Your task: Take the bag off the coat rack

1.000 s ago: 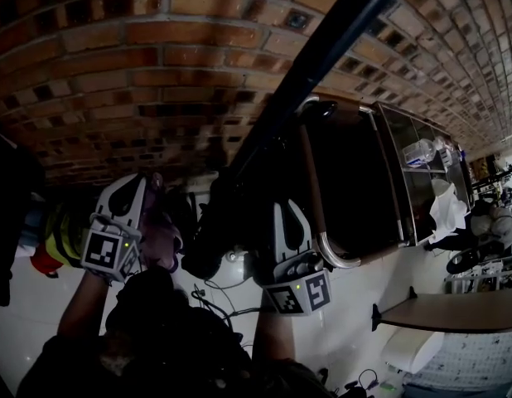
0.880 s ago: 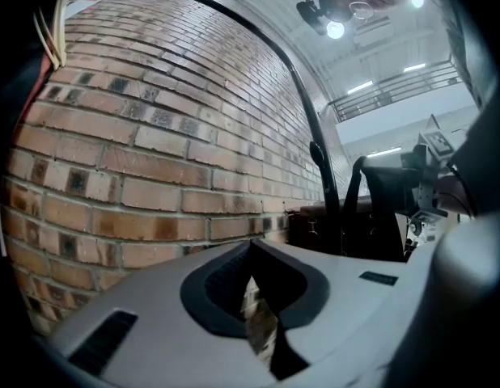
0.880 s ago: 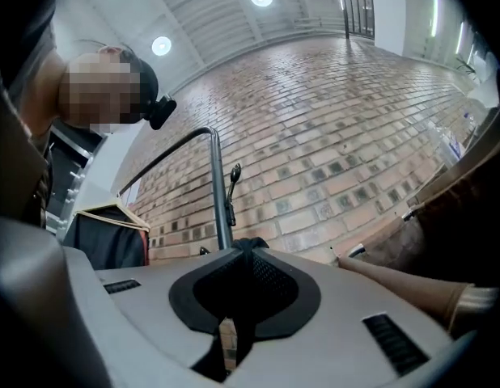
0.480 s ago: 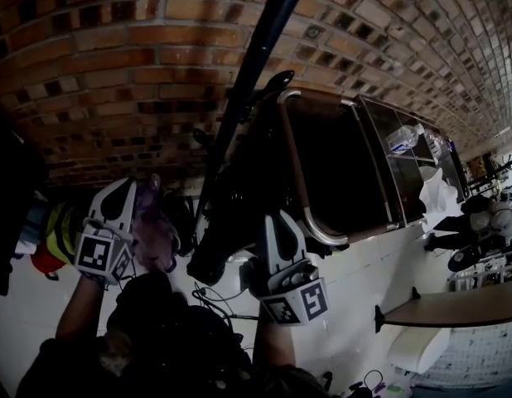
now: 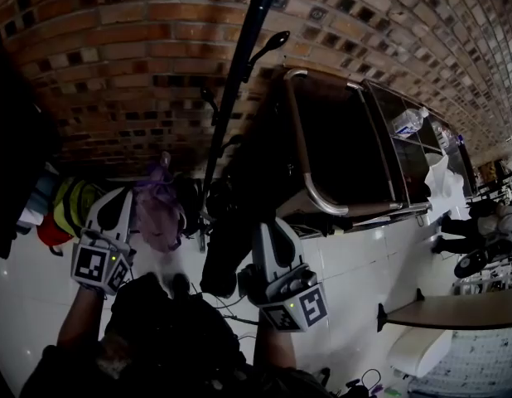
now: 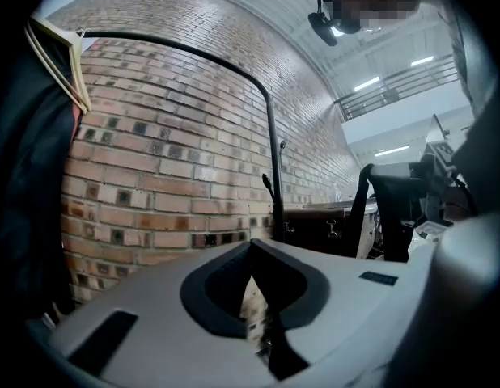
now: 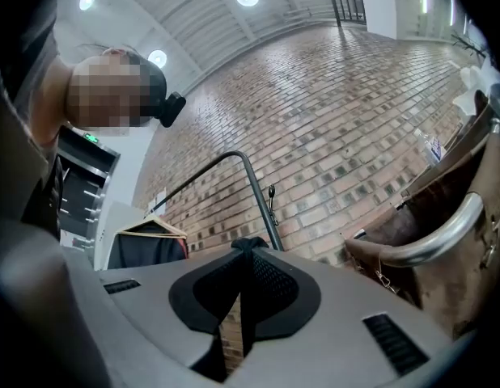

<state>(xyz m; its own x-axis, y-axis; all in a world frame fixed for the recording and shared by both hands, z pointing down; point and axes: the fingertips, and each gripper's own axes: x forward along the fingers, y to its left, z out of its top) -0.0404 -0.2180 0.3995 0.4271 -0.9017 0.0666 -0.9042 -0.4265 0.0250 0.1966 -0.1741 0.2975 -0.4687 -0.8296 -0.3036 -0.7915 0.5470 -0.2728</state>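
Observation:
The black coat rack pole (image 5: 239,65) runs up the brick wall, and its upper hook (image 5: 272,41) is bare. A dark bag (image 5: 227,251) hangs below and in front of the pole, right by my right gripper (image 5: 268,229). In the right gripper view the right gripper (image 7: 242,297) is shut on the bag's thin black strap (image 7: 248,253), which runs down between the jaws. My left gripper (image 5: 122,199) stays to the left, beside a purple plastic bag (image 5: 161,214). Its jaws (image 6: 254,305) stand shut, with only brick showing through the slit.
A brown leather case with a chrome rail (image 5: 310,189) stands right of the pole. A dark garment on a wooden hanger (image 6: 60,63) hangs at the left. A glass cabinet (image 5: 422,148) and a table (image 5: 455,309) are further right. Cables (image 5: 214,301) lie on the white floor.
My right gripper has come down and away from the pole with the dark bag. The hook that the bag covered now shows bare. The left gripper dropped slightly.

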